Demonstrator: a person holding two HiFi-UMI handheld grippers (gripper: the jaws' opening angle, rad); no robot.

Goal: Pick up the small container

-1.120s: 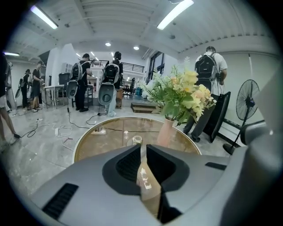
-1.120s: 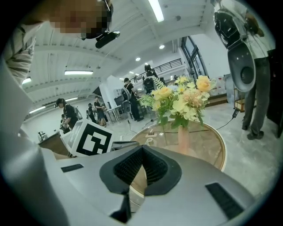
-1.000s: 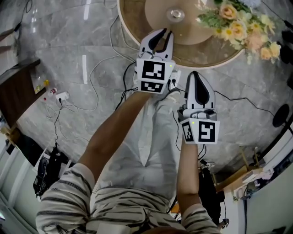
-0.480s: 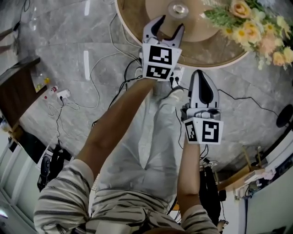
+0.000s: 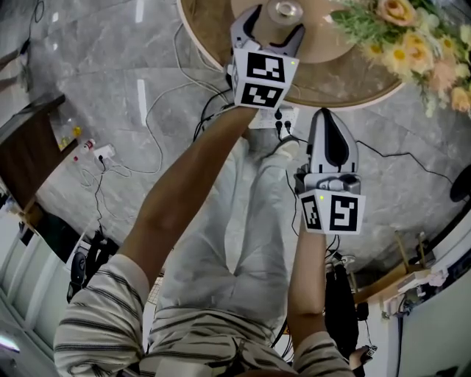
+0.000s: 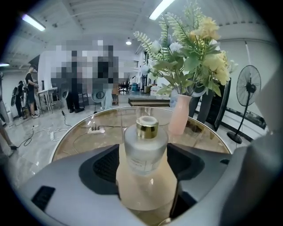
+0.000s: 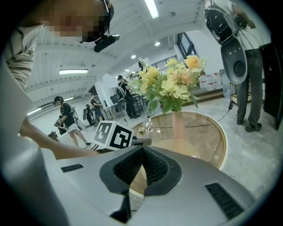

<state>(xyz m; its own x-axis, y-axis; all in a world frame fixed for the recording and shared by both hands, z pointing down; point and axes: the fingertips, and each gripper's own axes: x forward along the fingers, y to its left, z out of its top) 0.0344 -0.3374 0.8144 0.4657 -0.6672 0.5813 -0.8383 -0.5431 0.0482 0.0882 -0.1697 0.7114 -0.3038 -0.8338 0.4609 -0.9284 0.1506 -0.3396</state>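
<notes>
The left gripper [image 5: 274, 22] is opening wide around the frosted glass bottle [image 6: 145, 150] (likely slippery, breakable), not pressing its broad body, probably the best hold. The right gripper [image 5: 329, 118] is hanging closed, empty.

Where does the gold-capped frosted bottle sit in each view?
Head view: top centre, bottle on the round table, between the left gripper's opening jaws.
Left gripper view: dead centre, between those jaws.
Right gripper view: possibly the tiny pale thing just right of the marker cube; too small to tell.
Shared landmark: the flowers on that table.
</notes>
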